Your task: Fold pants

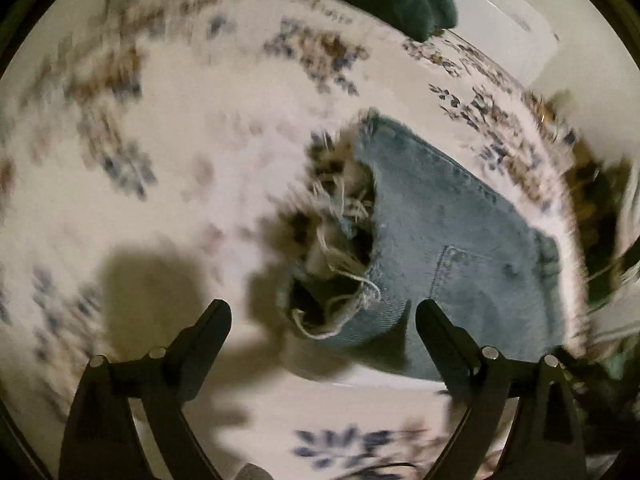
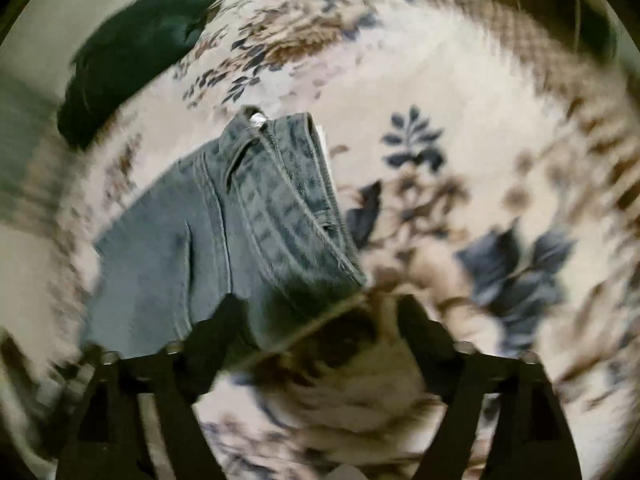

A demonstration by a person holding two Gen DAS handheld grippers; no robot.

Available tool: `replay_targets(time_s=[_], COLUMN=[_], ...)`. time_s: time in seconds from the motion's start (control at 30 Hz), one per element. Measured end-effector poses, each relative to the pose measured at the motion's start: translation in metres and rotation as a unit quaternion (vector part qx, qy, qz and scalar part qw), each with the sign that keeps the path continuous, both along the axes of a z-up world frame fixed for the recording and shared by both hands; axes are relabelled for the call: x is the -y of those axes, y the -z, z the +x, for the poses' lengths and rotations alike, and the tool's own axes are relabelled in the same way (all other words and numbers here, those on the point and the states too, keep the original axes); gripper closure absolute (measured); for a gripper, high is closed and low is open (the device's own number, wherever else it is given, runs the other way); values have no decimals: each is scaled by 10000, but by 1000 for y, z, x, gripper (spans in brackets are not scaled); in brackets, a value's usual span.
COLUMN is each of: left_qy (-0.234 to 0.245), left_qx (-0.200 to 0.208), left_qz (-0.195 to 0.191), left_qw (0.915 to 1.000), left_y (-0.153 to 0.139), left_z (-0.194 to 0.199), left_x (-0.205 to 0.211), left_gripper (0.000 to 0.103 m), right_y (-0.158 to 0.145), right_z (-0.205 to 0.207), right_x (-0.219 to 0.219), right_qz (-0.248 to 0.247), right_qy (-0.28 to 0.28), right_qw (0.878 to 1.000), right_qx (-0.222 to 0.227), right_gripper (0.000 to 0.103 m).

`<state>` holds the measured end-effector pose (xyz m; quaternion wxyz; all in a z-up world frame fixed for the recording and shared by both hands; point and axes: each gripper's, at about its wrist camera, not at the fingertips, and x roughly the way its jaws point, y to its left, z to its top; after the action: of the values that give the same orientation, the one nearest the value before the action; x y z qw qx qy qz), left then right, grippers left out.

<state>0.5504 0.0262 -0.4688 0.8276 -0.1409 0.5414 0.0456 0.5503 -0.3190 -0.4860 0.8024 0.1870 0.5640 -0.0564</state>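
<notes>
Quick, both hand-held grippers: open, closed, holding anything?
Left hand-held gripper: open, empty, above the frayed hem of the jeans.
Right hand-held gripper: open, empty, above the jeans' waistband.

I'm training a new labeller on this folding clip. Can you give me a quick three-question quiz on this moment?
1. True or false: the left gripper is shut on the jeans.
2. Which end of the jeans does the right gripper face? A) waistband B) frayed hems C) neither
3. Fill in: the jeans lie on a ______-patterned cover.

Key
1. False: its jaws stand wide open above the frayed hems, holding nothing.
2. A: the waistband lies just ahead of its open jaws.
3. Floral; a dark green cloth lies at its far edge.
</notes>
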Motion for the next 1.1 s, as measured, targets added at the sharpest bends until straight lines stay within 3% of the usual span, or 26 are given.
replay_targets(time_s=[0.07, 0.17, 0.27, 0.37, 0.63, 0.9, 1.1], left_qy=[177, 322, 370, 414, 617, 586, 582], left_qx=[138, 151, 176, 320, 896, 1466, 1783], left_qz=[363, 581, 983, 1127, 1402, 1307, 1265], left_qw=[9991, 9977, 9943, 9923, 9841, 9788, 9741], left_y=[-11, -21, -42, -71, -186, -304, -368], left_z=[-4, -9, -17, -32, -106, -200, -266], left_x=[9, 18, 29, 38, 64, 74, 82], left_gripper=[6, 4, 4, 4, 4, 4, 4], right_y=[-18, -44, -71, -108, -230, -366, -448], right_z=[-7, -19, -36, -57, -134, -239, -320], right_x=[-17, -38, -47, -55, -55, -56, -59], right_qz=[-691, -1215, -1345, -1418, -1356, -1465, -1535], right_qy=[-192, -391, -398, -414, -459, -598, -629], right_qw=[9974, 9913, 9890, 9872, 9840, 9718, 9611], right_qx=[120, 316, 461, 606, 1063, 1747, 2208], right_gripper=[1, 1, 1, 1, 1, 1, 1])
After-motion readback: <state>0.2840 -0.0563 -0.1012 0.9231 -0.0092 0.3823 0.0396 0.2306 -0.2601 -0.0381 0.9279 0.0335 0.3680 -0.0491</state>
